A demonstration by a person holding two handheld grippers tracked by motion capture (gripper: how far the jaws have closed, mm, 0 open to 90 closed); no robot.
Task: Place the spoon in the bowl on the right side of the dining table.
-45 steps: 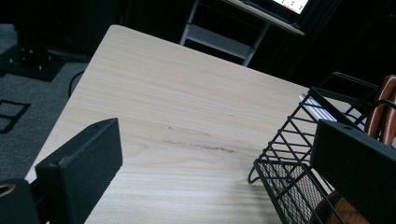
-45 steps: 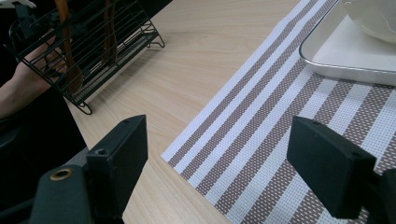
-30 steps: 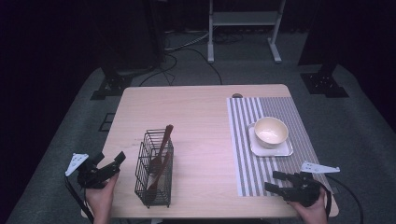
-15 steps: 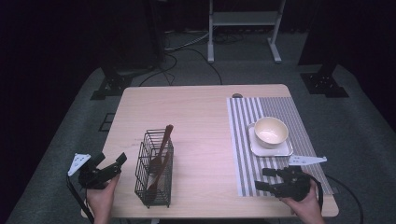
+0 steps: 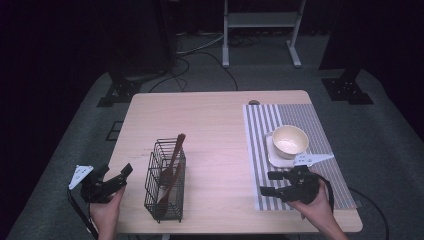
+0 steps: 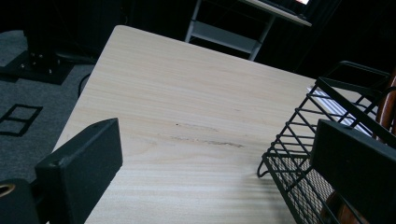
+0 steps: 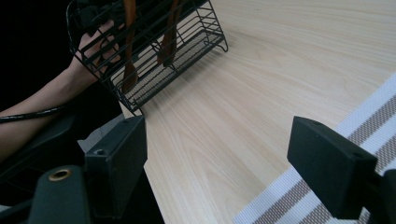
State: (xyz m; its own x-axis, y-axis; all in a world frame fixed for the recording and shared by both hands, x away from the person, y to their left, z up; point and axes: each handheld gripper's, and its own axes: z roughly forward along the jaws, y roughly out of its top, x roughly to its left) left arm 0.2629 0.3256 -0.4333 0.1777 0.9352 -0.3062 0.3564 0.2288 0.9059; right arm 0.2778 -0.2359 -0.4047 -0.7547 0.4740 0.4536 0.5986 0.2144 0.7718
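A black wire basket (image 5: pixel 165 182) stands at the front left of the wooden table (image 5: pixel 215 125), with two brown wooden utensils (image 5: pixel 172 162) upright in it. My left gripper (image 5: pixel 121 176) hovers open at the table's front left edge, just left of the basket (image 6: pixel 303 172), and nothing is between its jaws (image 6: pixel 217 154). My right gripper (image 5: pixel 267 183) is open over the front of the striped placemat (image 5: pixel 295 122) and points left toward the basket (image 7: pixel 154 51). Its jaws (image 7: pixel 219 154) are empty.
A cream bowl (image 5: pixel 290 140) sits on a white square plate (image 5: pixel 272 157) on the placemat, just beyond the right gripper. Bare wood lies between the basket and the mat. A metal rack (image 5: pixel 260 20) and stand feet are on the floor behind the table.
My right gripper has moved left and a little farther onto the placemat. The left gripper and the basket have stayed put.
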